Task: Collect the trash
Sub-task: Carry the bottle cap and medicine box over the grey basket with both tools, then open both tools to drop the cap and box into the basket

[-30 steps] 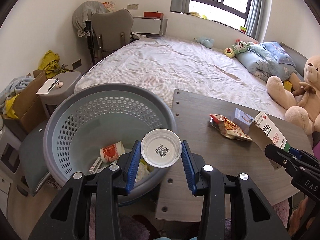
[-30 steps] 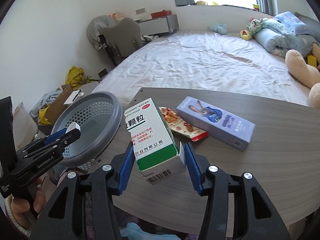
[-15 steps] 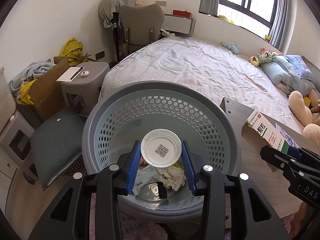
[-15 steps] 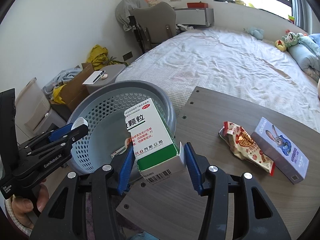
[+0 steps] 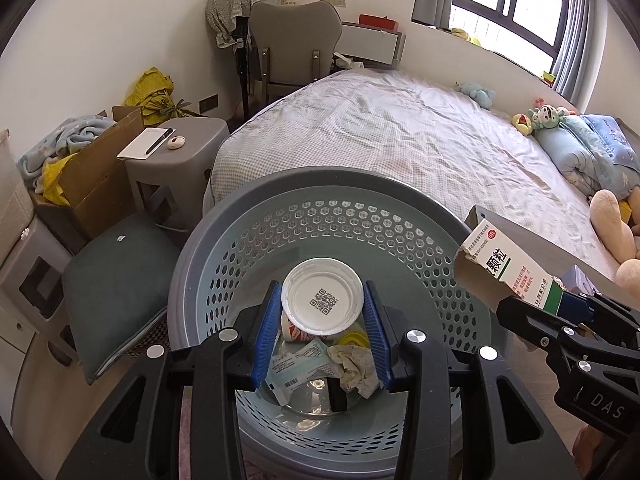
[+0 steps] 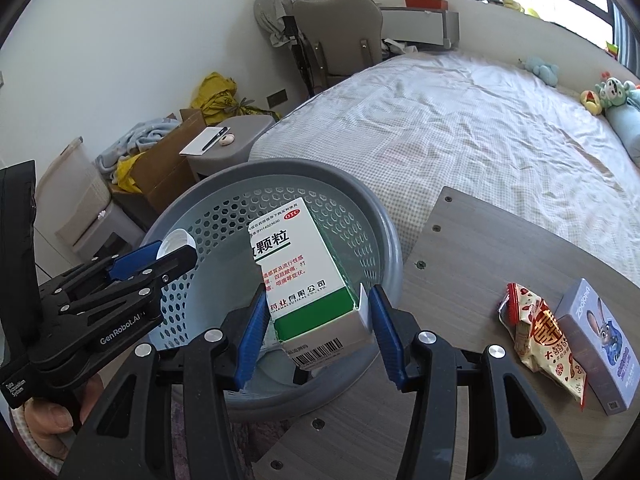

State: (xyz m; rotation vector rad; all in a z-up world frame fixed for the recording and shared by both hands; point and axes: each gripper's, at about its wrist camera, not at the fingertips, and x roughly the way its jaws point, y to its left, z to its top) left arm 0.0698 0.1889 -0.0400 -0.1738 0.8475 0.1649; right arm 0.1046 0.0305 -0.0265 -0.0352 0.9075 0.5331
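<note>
The left hand-held gripper (image 5: 322, 334) clamps a white cup (image 5: 322, 303) over the basket (image 5: 256, 216); the right hand-held gripper (image 6: 316, 334) clamps a medicine box (image 6: 306, 270) near its rim. Release each only when well inside the rim.

The basket (image 5: 400, 248) is perforated matt grey plastic. The cup (image 5: 322, 303) looks smooth white plastic, the box (image 6: 308, 276) glossy printed card. At 3 o'clock, the table (image 6: 480, 264) shows matt wood grain, the snack packet (image 6: 540, 340) shiny foil.
</note>
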